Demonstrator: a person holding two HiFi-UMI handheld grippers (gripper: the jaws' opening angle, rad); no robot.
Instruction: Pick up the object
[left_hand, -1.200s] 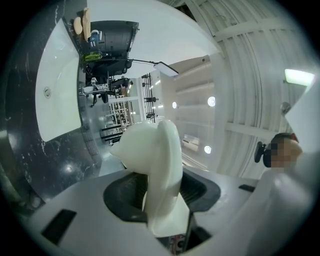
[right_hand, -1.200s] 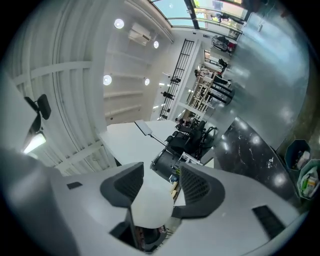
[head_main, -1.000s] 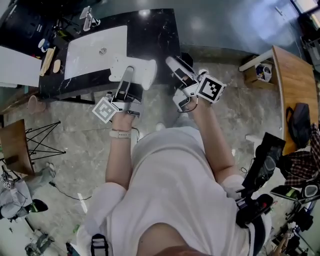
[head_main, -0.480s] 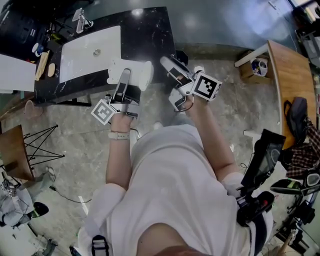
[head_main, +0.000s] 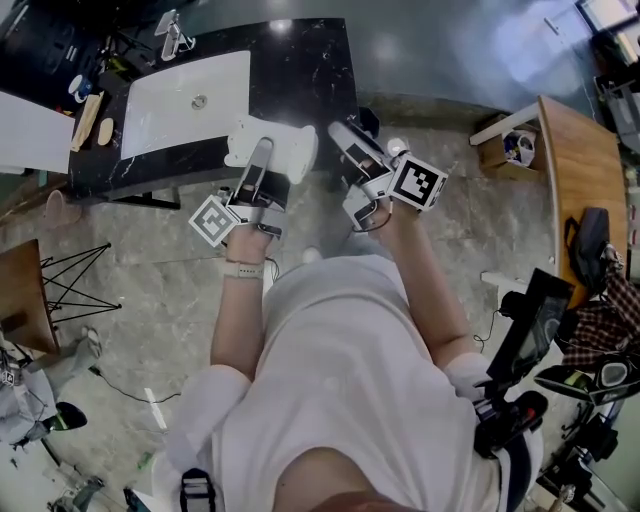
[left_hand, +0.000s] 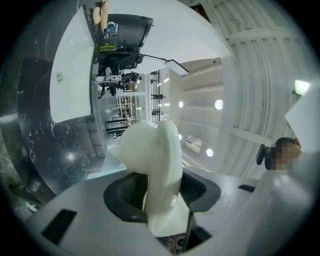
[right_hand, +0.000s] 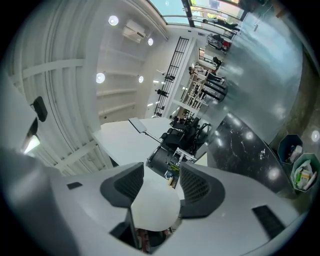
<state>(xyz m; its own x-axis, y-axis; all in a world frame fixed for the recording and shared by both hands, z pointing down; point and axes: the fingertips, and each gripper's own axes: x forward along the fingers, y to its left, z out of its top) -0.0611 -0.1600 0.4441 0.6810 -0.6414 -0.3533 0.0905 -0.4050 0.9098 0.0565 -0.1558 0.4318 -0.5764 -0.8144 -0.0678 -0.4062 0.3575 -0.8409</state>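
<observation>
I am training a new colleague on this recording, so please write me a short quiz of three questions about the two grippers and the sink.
1. True or false: the left gripper is empty.
2. The white sink is set in: A) a black counter; B) a wooden table; C) a metal cart.
3. What stands between the jaws of the right gripper?

Key: 1. False, it grips a white object. 2. A. 3. A round white piece, which touches both pads.
</observation>
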